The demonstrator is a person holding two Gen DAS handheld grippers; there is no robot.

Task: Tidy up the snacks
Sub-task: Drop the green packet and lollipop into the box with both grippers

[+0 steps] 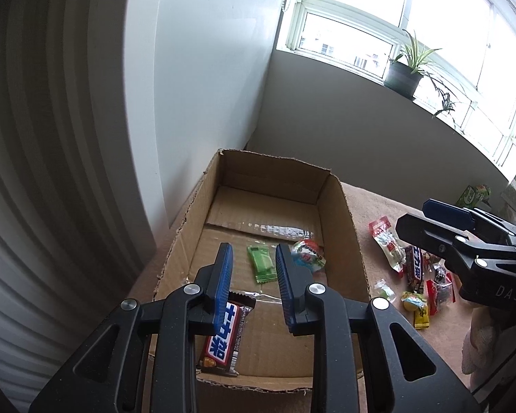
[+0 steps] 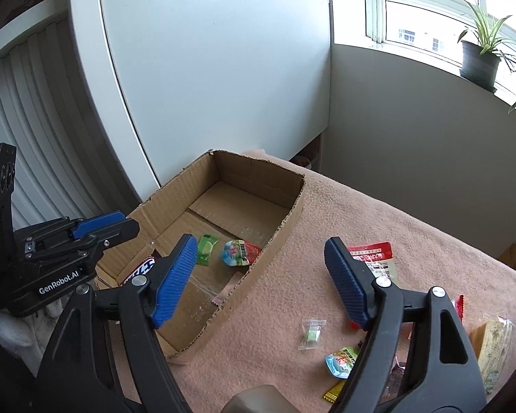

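Note:
An open cardboard box point(image 1: 351, 227) point(image 2: 275, 237) sits on a pink cloth. In it lie a chocolate bar point(image 1: 223, 337) point(image 2: 142, 268), a green packet point(image 1: 263, 263) point(image 2: 206, 249) and a jelly cup point(image 1: 308, 254) point(image 2: 239, 253). My left gripper point(image 1: 254, 275) point(image 2: 106, 225) is open and empty, hovering above the bar over the box's near end. My right gripper point(image 2: 258, 278) point(image 1: 419, 216) is open and empty above the box's right wall and the cloth. Loose snacks point(image 1: 412, 275) lie right of the box, including a clear candy point(image 2: 311, 334) and a second jelly cup point(image 2: 340, 361).
A red-topped snack bag point(image 2: 375, 258) and a pale packet point(image 2: 495, 351) lie on the cloth point(image 2: 378, 213). A white panel point(image 2: 206, 69) stands behind the box. A potted plant point(image 1: 404, 75) sits on the windowsill. A green carton point(image 1: 473, 196) is at the far right.

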